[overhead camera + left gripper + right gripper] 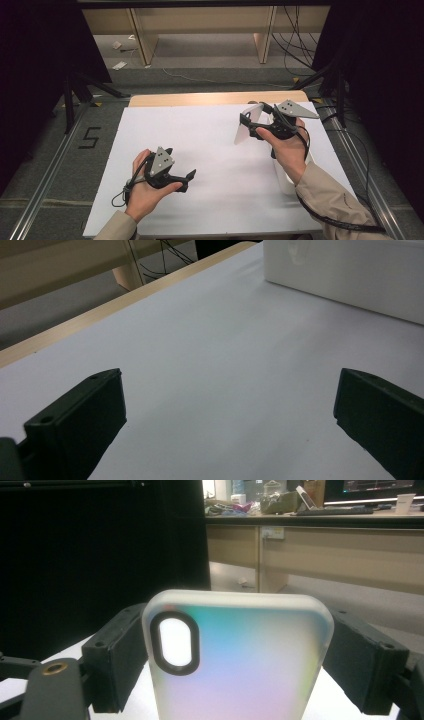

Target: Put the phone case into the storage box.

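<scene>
The right gripper (235, 665) has its jaws closed on the two long edges of a phone case (240, 655), a frosted, translucent shell with an oval camera cutout near one upper corner. The pads press flat against its sides, so the jaws stand fairly wide only because the case fills the gap.

In the high view the right gripper (260, 122) holds the case (247, 125) up off the table (220, 150), above its far right part, with the broad face tilted steeply and showing pale against the white sheet.

The case looks light and thin, probably flexible plastic that would bow if squeezed hard across its width; its smooth sides may slip, so a grip on the long edges near the middle, as here, seems the safest hold. Its long axis runs along the jaws, away from the hand, with the cutout end farthest from the wrist.

The left gripper (172, 172) rests low near the front left of the table, its jaws spread wide with nothing between them. Ahead of it in the left gripper view sits a white box (350, 275).
</scene>
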`<action>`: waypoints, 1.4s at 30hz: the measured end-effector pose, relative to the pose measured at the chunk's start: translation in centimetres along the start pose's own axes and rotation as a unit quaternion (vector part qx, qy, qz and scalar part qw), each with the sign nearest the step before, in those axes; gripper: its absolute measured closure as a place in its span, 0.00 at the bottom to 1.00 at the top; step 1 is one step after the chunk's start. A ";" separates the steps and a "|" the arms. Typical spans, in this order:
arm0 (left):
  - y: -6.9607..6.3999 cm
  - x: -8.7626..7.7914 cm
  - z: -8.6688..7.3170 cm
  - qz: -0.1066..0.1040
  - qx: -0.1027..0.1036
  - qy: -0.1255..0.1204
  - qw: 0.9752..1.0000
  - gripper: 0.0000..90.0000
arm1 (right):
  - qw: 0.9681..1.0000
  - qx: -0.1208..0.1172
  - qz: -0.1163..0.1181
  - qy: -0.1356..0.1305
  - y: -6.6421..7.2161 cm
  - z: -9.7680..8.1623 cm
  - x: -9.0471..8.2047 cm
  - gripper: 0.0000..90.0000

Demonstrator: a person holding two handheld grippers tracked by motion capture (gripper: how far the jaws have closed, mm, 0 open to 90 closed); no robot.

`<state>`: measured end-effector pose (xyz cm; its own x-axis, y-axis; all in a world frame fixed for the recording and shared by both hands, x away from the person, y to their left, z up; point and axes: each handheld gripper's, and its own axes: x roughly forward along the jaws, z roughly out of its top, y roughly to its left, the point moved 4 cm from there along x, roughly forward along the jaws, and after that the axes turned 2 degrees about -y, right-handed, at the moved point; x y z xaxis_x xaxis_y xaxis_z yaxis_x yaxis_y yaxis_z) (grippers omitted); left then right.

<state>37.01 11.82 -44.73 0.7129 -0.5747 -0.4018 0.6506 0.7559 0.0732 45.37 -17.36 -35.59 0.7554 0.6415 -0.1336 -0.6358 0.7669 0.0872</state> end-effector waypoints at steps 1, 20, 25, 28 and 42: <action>0.0 -0.1 0.0 0.001 -0.001 0.000 1.000 0.00 | 1.000 0.001 -0.001 0.000 -0.1 0.0 0.0 0.20; 0.7 -0.9 -0.6 0.010 -0.004 0.000 1.000 0.00 | 1.000 0.008 -0.016 -0.004 -1.4 0.5 -0.4 0.20; 1.0 -1.2 -0.9 0.013 -0.006 0.002 1.000 0.00 | 1.000 0.010 -0.021 -0.008 -1.8 0.8 -0.6 0.20; 1.1 -1.3 -1.0 0.015 -0.008 0.002 1.000 0.00 | 1.000 0.010 -0.026 -0.010 -2.1 0.9 -0.7 0.20; 1.0 -1.1 -1.1 0.014 -0.011 0.004 1.000 0.00 | 0.999 0.013 -0.040 -0.013 -3.0 1.1 -1.0 0.20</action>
<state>36.65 13.56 -45.22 0.7282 -0.5516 -0.4067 0.6253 0.7777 0.0648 46.65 -20.30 -34.64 0.8073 0.5789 -0.1147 -0.5699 0.8152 0.1029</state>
